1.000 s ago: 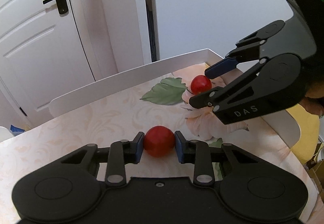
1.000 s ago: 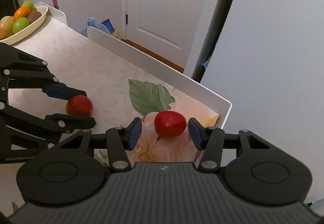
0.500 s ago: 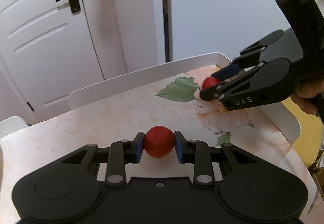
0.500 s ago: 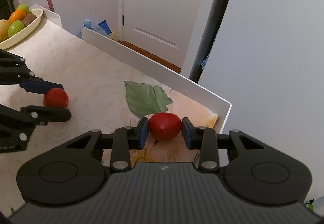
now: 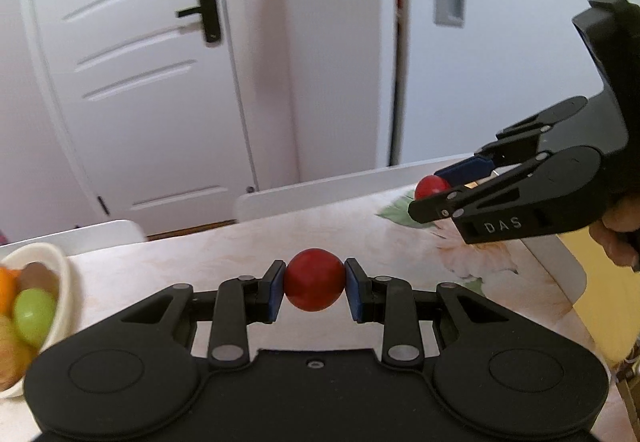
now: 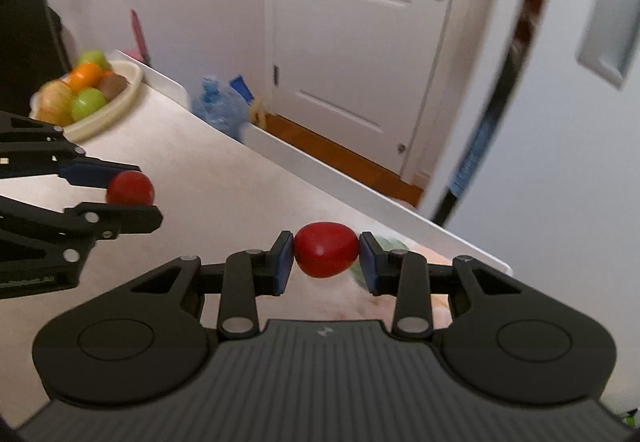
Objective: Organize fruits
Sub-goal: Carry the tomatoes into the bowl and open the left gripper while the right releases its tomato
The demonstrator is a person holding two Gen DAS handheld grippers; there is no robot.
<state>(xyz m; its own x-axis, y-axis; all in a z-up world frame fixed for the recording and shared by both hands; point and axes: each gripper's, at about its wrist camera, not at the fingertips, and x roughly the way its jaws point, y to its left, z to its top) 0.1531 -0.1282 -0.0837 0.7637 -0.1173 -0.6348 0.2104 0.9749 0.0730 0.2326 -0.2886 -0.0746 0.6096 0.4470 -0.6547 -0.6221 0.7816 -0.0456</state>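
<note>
The cream oval fruit bowl (image 5: 60, 282) is cut off at the lower left edge. A round red fruit (image 5: 314, 284) is clamped by the left gripper (image 5: 314, 288), and a blunt red fruit (image 6: 326, 250) by the right gripper (image 6: 326, 256), whose fingers were apart a second earlier.

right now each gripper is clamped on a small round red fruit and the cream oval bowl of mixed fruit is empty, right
Not quite: the cream oval bowl holds green, orange and brown fruit, as the right wrist view shows. The left gripper and right gripper are each clamped on a small red fruit.

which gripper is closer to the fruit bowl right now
Left. The left gripper, shut on a red fruit, is beside the fruit bowl; the right gripper, shut on another, is across the table.
</note>
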